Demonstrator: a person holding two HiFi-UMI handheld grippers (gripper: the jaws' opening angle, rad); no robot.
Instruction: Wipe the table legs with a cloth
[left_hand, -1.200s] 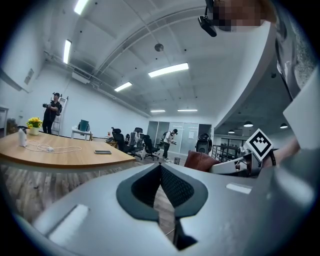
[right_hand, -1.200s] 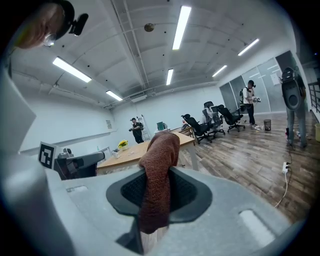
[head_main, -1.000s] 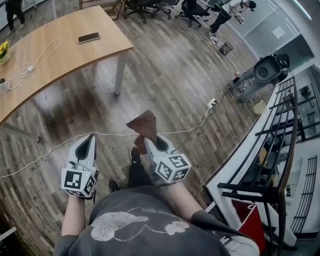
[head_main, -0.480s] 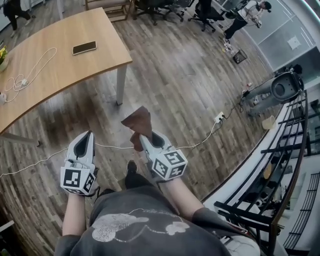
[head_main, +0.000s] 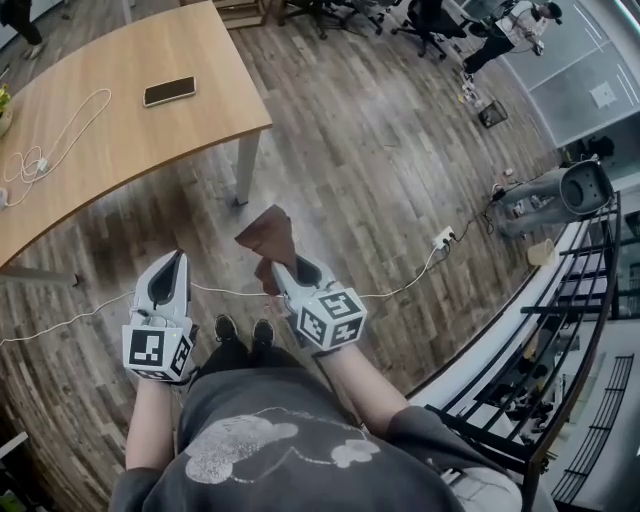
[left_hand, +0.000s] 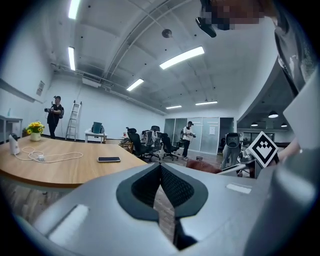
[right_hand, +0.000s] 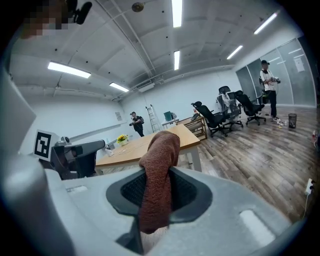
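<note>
A brown cloth (head_main: 266, 237) (right_hand: 159, 172) sticks up from my right gripper (head_main: 285, 272) (right_hand: 156, 200), whose jaws are shut on it. My left gripper (head_main: 168, 270) (left_hand: 161, 192) is beside it, jaws closed together with nothing between them. Both are held above the wood floor, in front of the person's body. The wooden table (head_main: 120, 120) (right_hand: 145, 145) stands ahead and to the left; its white leg (head_main: 245, 165) (right_hand: 194, 157) at the near corner is a short way beyond the cloth. Another leg (head_main: 35, 275) slants at the left.
A black phone (head_main: 169, 92) and a white cable (head_main: 50, 145) lie on the table top. A white cord (head_main: 400, 288) runs across the floor to a power strip (head_main: 443, 238). A black railing (head_main: 560, 370) is at the right. Office chairs and people stand far off.
The person has stepped forward, so the table and its leg are nearer. Both grippers kept their pose, the right one still holding the cloth.
</note>
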